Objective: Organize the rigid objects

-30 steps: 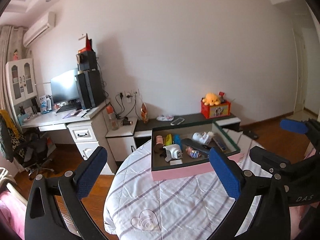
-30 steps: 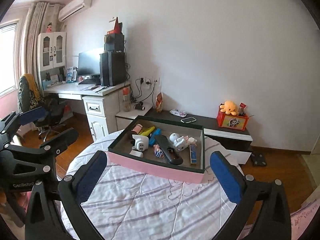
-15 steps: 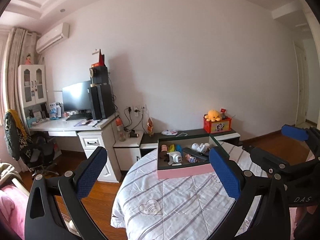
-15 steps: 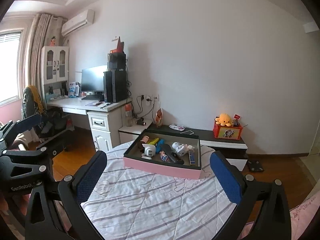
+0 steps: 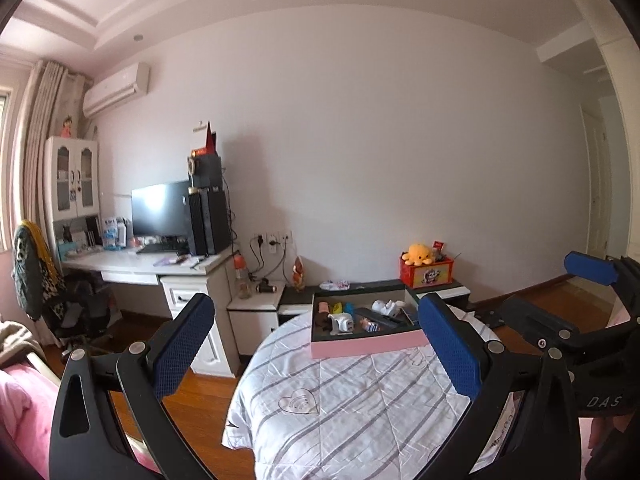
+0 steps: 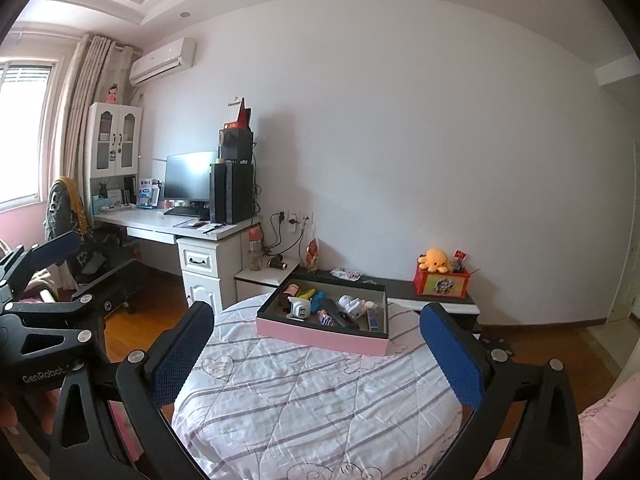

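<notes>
A pink-sided box (image 5: 364, 347) (image 6: 320, 332) with a dark rim sits on the far part of a round table covered in a striped white quilt (image 5: 352, 400) (image 6: 312, 396). Inside lie several small rigid objects: a white toy (image 5: 342, 325) (image 6: 299, 308), a black remote (image 5: 376, 318) (image 6: 338, 314), a white figure (image 5: 386, 306) (image 6: 352, 304), and yellow and blue pieces. My left gripper (image 5: 316, 354) and my right gripper (image 6: 316, 356) are both open and hold nothing, well back from the box. The right gripper also shows at the right edge of the left wrist view.
A white desk (image 6: 160, 226) with a monitor and a black computer tower stands at the left wall. A low dark cabinet (image 6: 424, 292) behind the table carries a red box with an orange plush (image 6: 440, 276). A draped office chair (image 5: 36, 280) and wooden floor lie left.
Both grippers have pulled back and up from the table, so the box looks smaller and farther away. Both stay open and hold nothing.
</notes>
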`<state>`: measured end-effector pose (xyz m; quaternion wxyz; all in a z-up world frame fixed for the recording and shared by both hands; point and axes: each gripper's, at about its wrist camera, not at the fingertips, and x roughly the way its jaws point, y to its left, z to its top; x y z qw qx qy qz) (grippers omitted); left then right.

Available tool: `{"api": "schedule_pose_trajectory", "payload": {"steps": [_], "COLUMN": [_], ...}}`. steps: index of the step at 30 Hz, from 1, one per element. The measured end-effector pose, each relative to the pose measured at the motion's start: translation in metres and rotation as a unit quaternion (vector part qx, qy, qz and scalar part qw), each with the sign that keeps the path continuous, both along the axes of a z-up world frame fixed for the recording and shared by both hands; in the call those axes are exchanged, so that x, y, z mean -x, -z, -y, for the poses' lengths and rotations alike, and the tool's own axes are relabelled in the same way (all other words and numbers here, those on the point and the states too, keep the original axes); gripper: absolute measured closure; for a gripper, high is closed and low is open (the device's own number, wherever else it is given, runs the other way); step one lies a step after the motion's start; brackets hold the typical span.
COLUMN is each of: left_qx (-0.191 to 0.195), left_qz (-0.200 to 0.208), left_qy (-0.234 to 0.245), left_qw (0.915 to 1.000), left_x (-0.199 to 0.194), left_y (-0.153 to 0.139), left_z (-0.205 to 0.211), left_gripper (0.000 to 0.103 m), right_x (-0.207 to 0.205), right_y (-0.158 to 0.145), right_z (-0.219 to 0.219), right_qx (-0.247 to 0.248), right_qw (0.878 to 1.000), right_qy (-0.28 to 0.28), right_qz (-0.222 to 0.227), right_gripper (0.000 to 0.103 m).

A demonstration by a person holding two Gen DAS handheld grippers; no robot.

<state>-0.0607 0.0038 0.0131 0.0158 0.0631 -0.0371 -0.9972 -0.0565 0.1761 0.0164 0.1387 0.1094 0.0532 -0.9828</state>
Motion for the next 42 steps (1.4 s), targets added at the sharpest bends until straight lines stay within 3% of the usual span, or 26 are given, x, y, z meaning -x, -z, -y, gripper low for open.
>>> {"api": "schedule_pose_trajectory", "payload": {"steps": [20,42], "left_qx": [0.001,0.015], "left_qz": [-0.073,-0.087], "left_qy": [-0.004,-0.004], "left_qw": [0.9973,0.9961], "left_x": [-0.084,-0.078], "left_y": [-0.019,0.002], "left_z": [0.002,0.015], "left_gripper": [0.0,0.0], "right_x": [-0.072,-0.07], "right_y": [-0.021,-0.002], "right_z": [0.007,0.021], "right_qx": [-0.001,0.002], "right_qw": [0.996,0.995], "right_qy": [0.007,0.007], "right_qz": [-0.088,-0.1], "right_gripper": [0.0,0.0]}}
